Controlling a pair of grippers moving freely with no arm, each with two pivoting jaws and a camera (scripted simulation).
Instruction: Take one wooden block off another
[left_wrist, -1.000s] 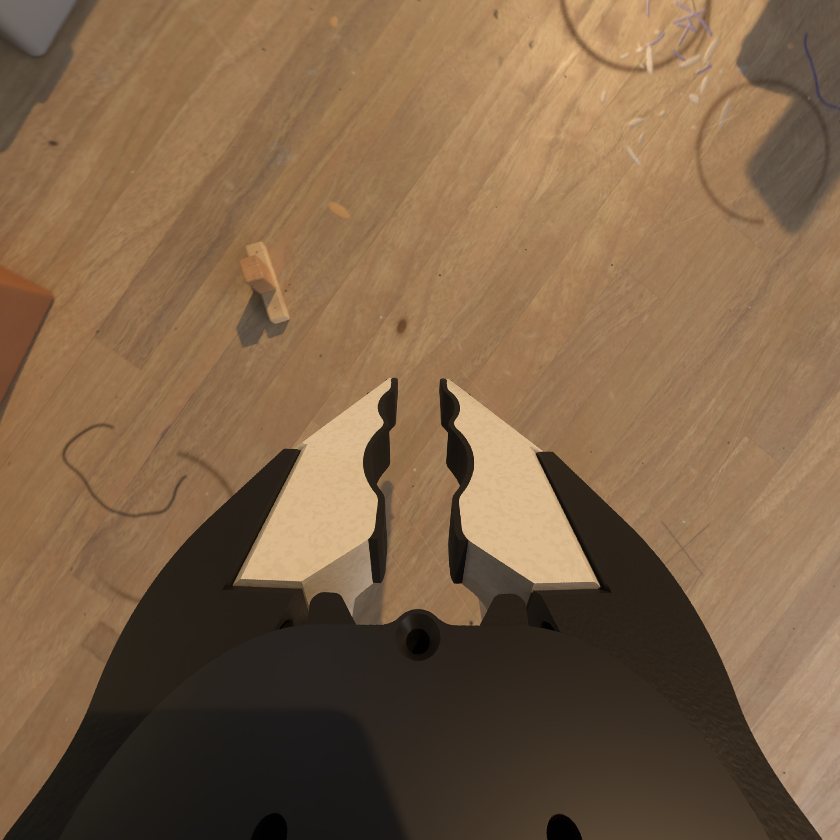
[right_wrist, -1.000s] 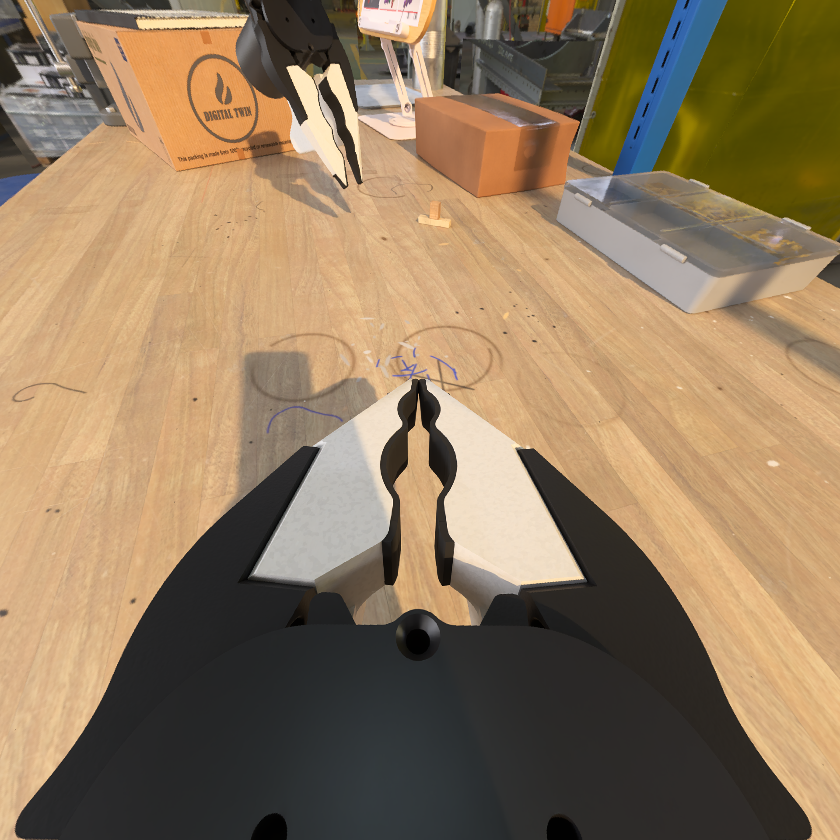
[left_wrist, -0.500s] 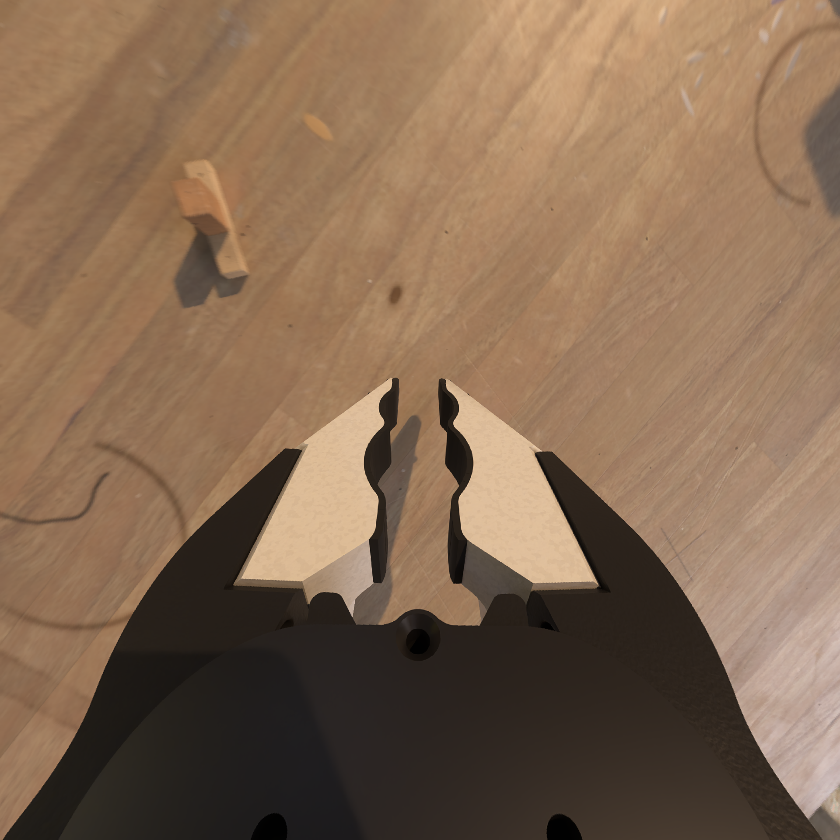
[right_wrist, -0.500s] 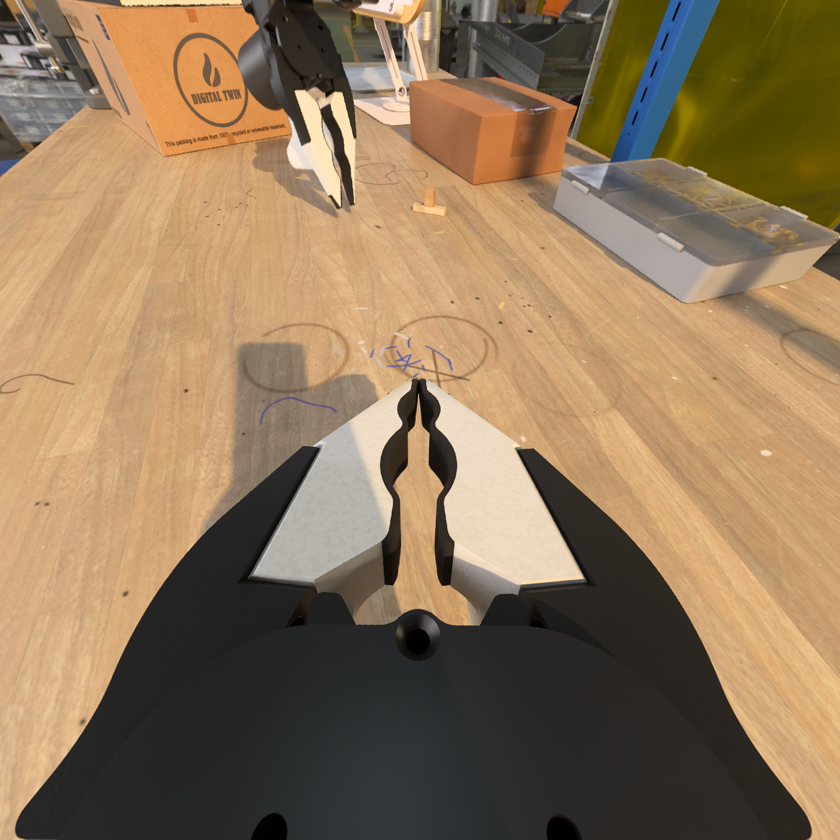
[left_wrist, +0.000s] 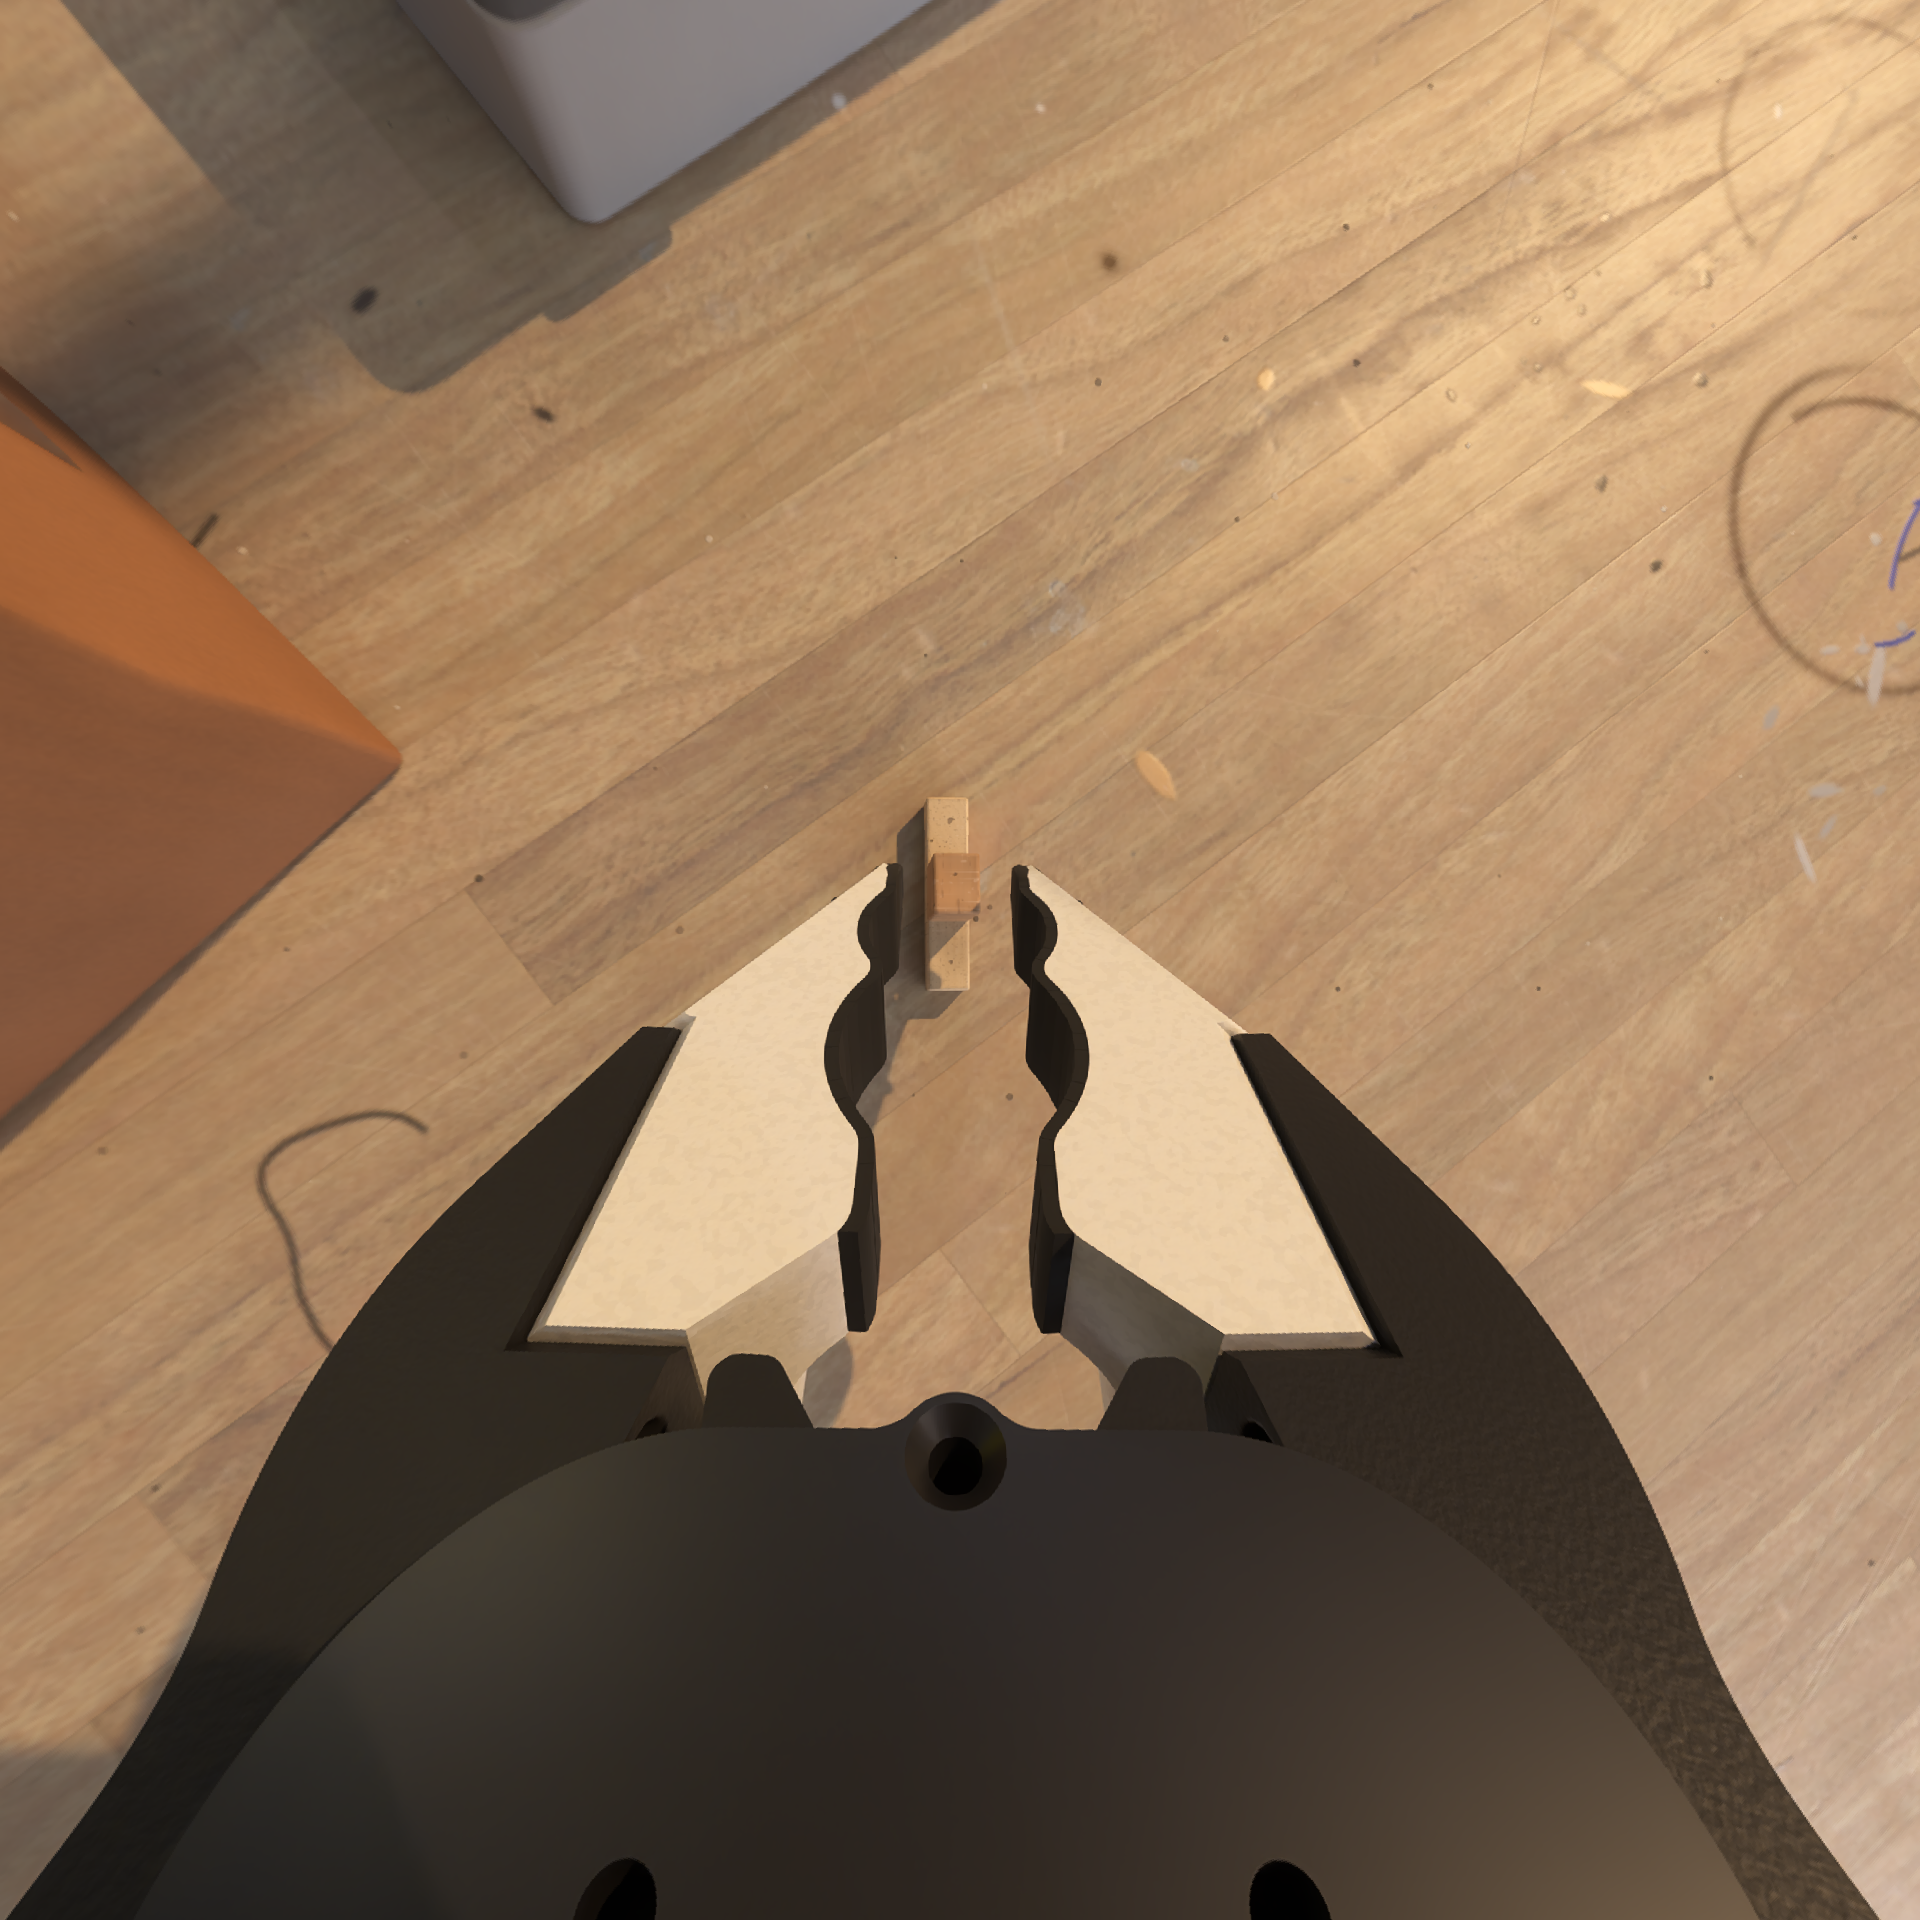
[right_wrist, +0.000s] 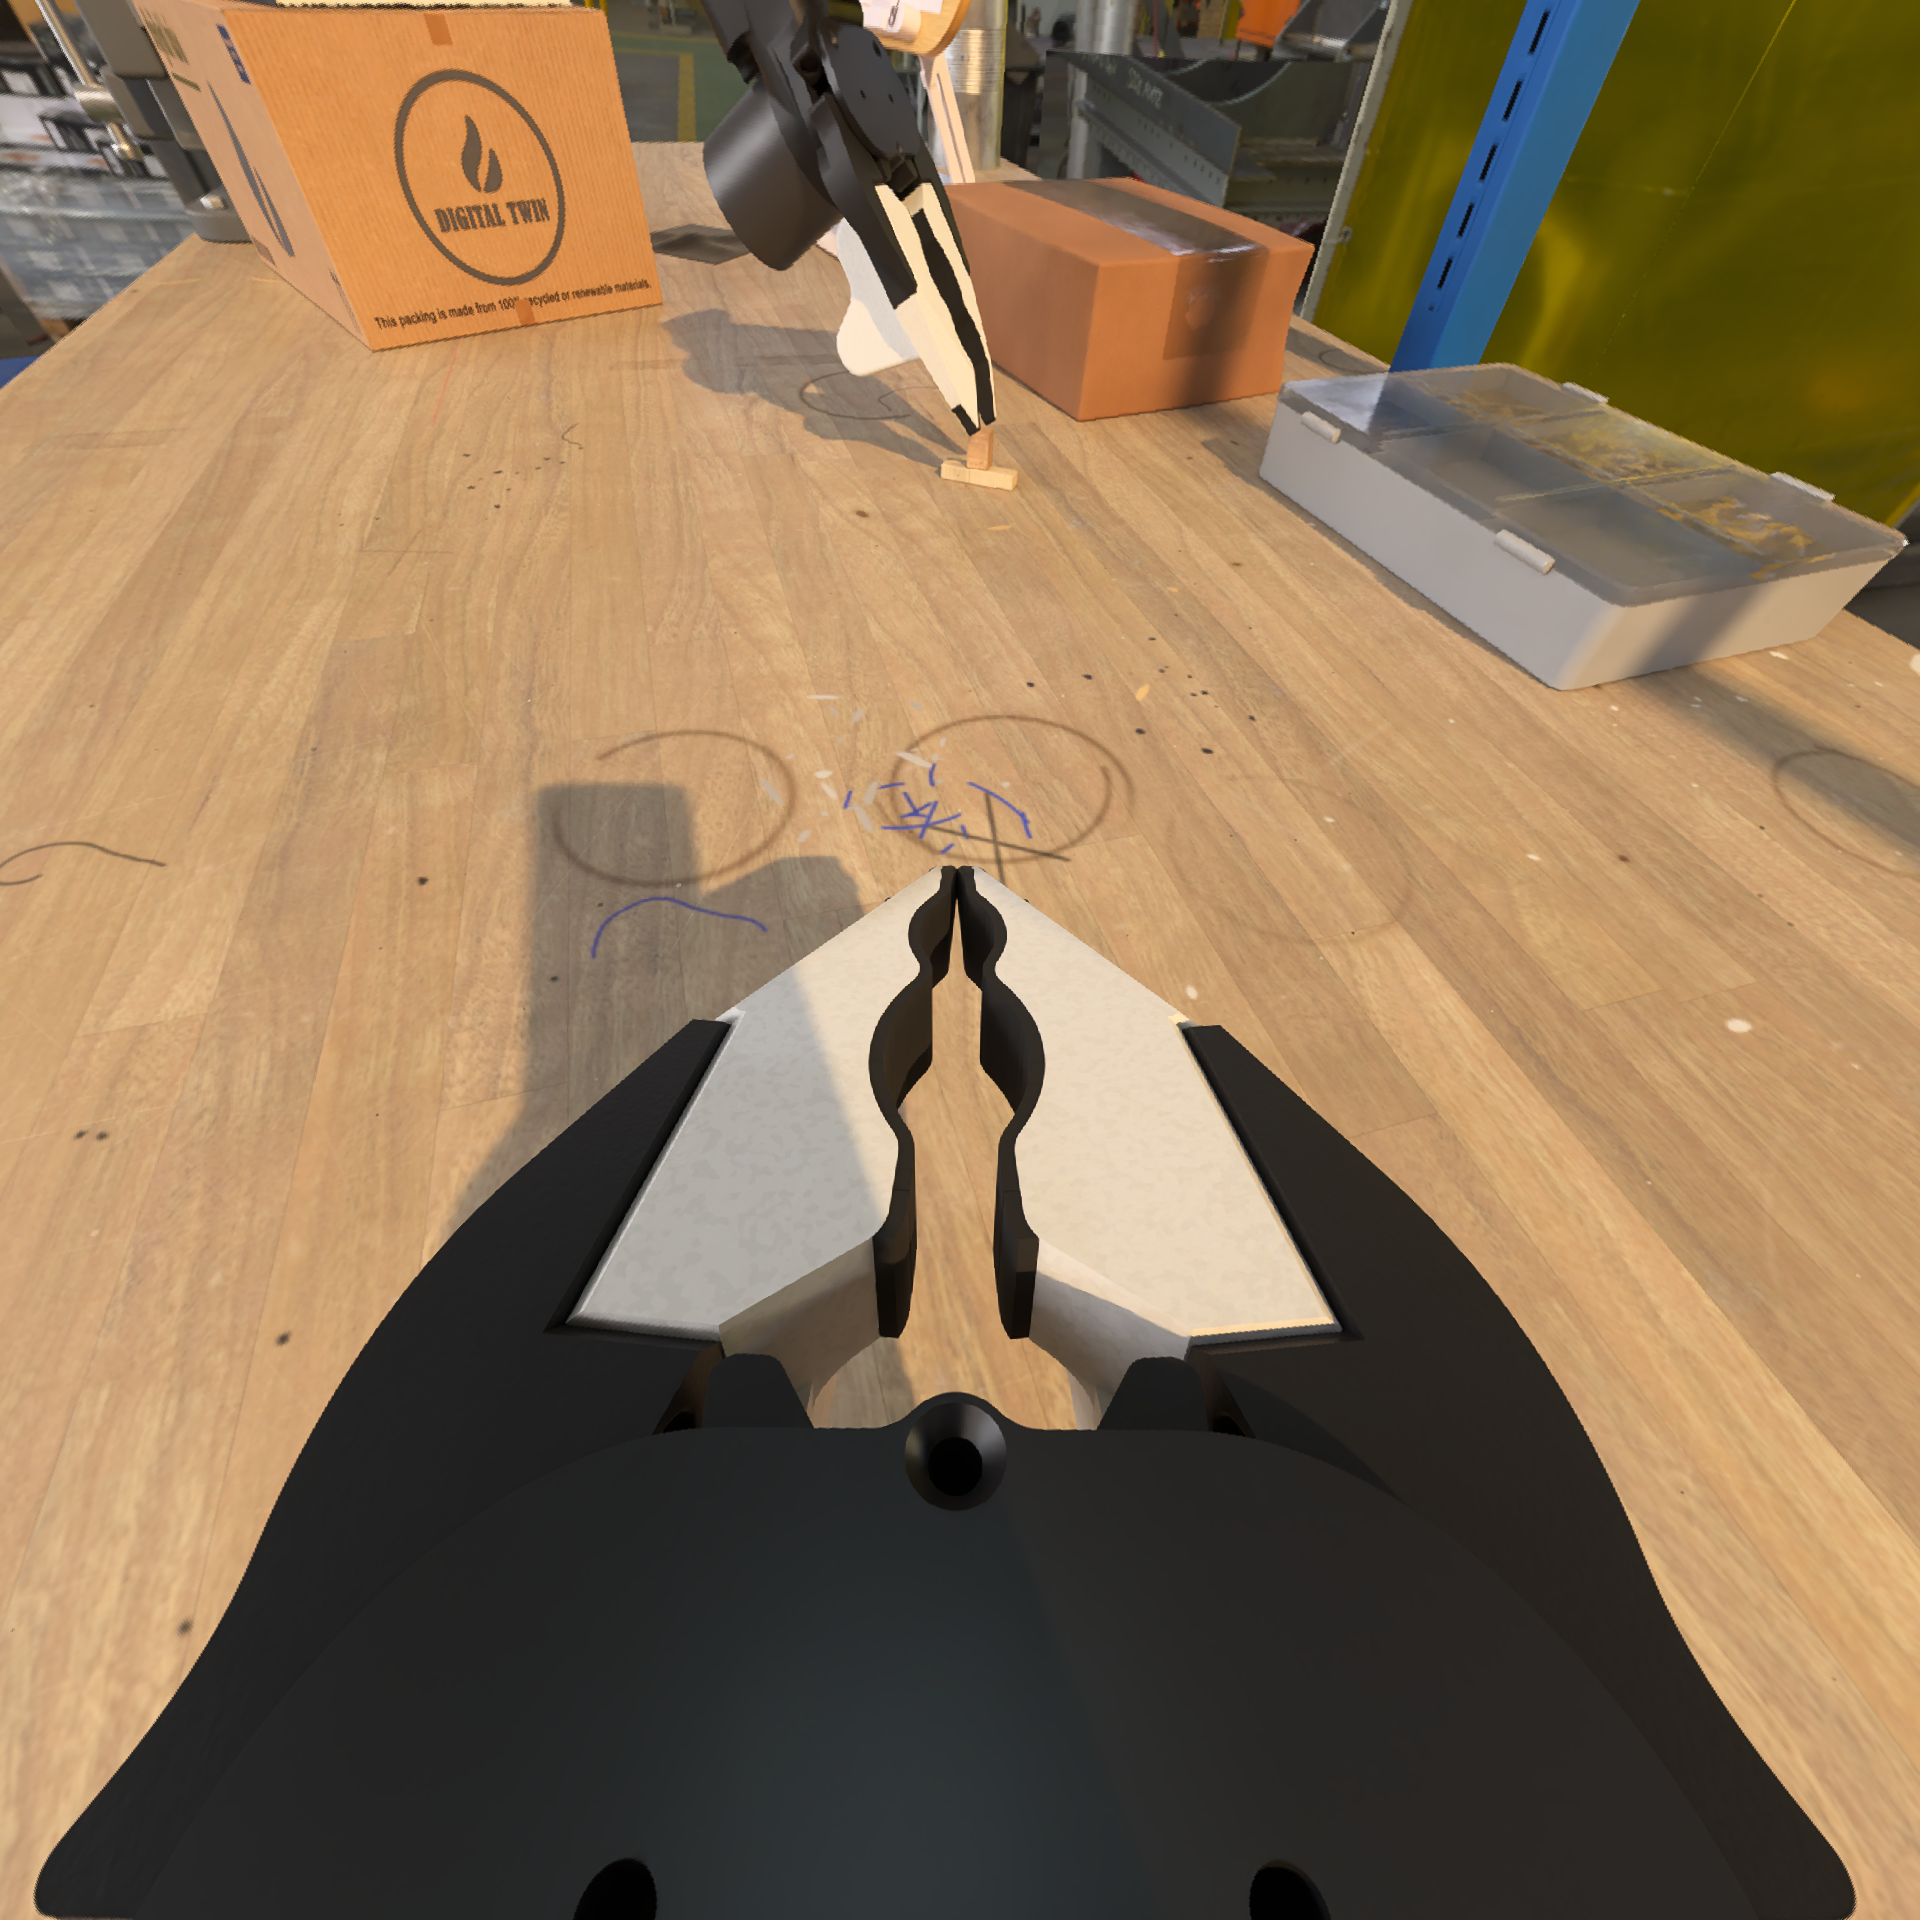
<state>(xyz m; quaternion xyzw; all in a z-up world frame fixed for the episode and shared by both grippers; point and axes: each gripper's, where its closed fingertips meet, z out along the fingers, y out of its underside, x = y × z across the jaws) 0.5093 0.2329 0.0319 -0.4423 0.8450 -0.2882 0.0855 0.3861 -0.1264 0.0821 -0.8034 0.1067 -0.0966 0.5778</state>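
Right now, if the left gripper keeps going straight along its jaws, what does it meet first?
Most likely the small upright block, which sits between the open jaws of the left gripper on top of the flat block. The right wrist view suggests the tips are just above it, though depth is unclear.

Small darker wooden block (left_wrist: 953, 884) upright atop a pale flat block (left_wrist: 947, 940).

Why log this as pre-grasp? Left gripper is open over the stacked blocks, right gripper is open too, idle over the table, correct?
Not quite: the right gripper is shut, jaws meeting at the tips in the right wrist view. The left gripper is open over the upper block on the lower block.
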